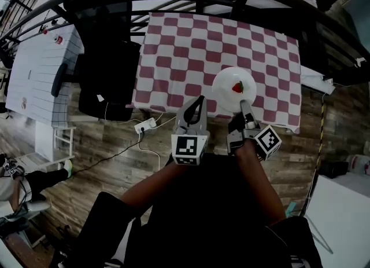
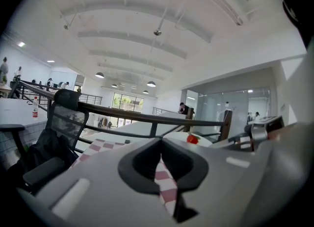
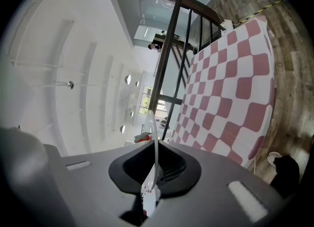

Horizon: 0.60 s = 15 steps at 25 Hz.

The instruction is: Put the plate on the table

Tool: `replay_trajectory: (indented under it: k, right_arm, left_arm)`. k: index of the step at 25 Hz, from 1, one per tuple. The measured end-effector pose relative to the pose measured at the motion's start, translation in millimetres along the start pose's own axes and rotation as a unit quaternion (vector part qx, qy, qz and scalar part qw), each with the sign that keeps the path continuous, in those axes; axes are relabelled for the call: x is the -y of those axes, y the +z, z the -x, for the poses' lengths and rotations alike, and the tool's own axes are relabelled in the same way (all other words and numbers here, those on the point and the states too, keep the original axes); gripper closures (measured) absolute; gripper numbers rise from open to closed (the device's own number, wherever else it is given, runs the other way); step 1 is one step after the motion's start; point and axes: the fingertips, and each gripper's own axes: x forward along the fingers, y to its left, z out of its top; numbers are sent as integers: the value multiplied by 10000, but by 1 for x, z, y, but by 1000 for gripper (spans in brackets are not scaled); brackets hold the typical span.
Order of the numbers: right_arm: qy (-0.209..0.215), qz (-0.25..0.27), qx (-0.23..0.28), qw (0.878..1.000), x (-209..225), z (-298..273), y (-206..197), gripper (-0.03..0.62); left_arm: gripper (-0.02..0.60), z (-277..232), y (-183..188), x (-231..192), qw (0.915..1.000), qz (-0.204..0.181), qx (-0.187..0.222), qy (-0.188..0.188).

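Pinching the white plate (image 1: 225, 90) by its near rim, the right gripper (image 1: 245, 107) has its jaws almost closed on it, over the table's (image 1: 185, 47) near right part. Thin, stiff and probably slick and breakable, it carries a loose strawberry (image 1: 237, 87), so it should stay level. The left gripper (image 1: 199, 101) is closed and empty.

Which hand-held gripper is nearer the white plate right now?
Right. The right hand-held gripper is clamped on the near rim of the plate. The left hand-held gripper is shut and empty, just off the plate's left edge.
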Motion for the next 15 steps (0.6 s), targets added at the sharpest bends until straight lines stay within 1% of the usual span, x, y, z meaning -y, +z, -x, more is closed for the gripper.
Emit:
replay_trajectory:
  k: [4, 5, 8, 11, 15]
  right_arm:
    - [109, 26, 108, 9999, -10, -22, -1, 579]
    - [87, 31, 133, 9999, -10, -25, -1, 579]
    - [-159, 12, 226, 9996, -5, -31, 0, 579]
    - [-188, 5, 275, 9994, -4, -40, -1, 580]
    - [-224, -20, 300, 9993, -1, -45, 0, 580]
  left_arm:
    - [572, -13, 2, -16, 9999, -12, -16, -116]
    - [572, -17, 2, -19, 9999, -3, -21, -162]
    - [572, -29, 4, -24, 9996, 4, -34, -297]
    - [572, -38, 2, -30, 9993, 11, -76, -373]
    - [572, -44, -7, -33, 9986, 230, -157, -447]
